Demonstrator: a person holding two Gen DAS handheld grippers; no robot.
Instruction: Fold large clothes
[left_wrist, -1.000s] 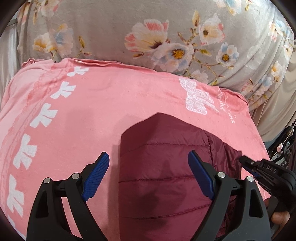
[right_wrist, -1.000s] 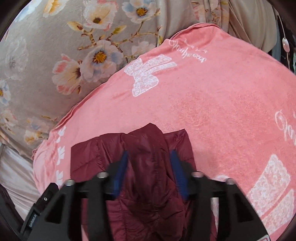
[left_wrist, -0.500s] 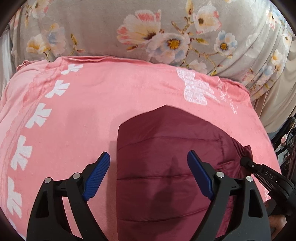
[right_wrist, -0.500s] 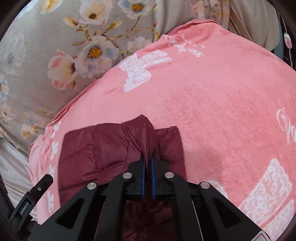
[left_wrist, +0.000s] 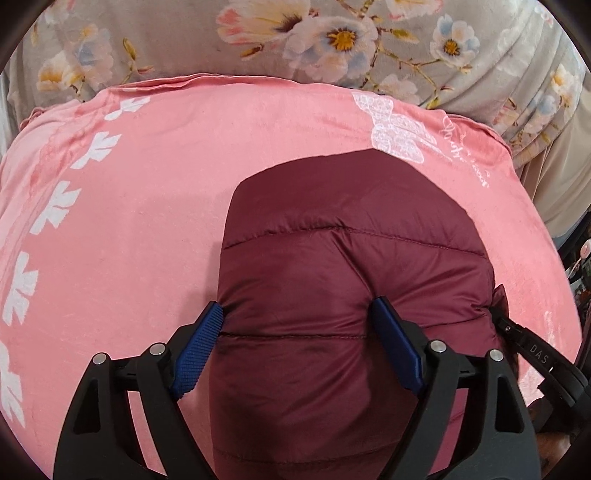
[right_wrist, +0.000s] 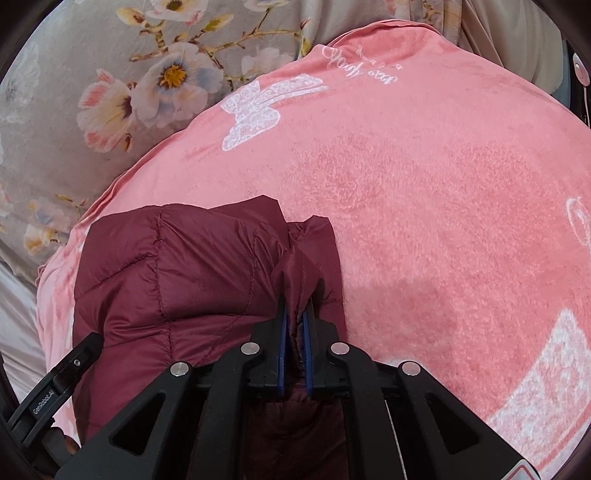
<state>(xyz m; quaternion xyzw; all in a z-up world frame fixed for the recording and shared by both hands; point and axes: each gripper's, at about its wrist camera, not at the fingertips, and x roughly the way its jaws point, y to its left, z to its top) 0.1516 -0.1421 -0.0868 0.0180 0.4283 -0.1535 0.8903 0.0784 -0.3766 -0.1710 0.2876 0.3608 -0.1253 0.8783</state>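
Pink plush blanket (left_wrist: 155, 229) over floral sheet (left_wrist: 332, 40), maroon quilted jacket (left_wrist: 332, 288) folded on top.
Left gripper (left_wrist: 297, 325) spread wide, blue ribbed pads (left_wrist: 199, 343) dented into puffy sides; true grip hard to judge. Right gripper (right_wrist: 295, 325) clenched on bunched jacket (right_wrist: 184, 280) edge. Near hem cut off below.

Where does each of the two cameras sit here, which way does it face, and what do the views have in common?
Left wrist: sits on the left gripper, angled down along its wide-set blue pads that flank the maroon puffer jacket; the right gripper's black tip shows at the right edge.
Right wrist: sits on the right gripper, angled down; its pads pinch a fold of the jacket's edge; the left gripper's tip shows at the lower left.
Shared: the jacket, the pink blanket and the floral sheet.
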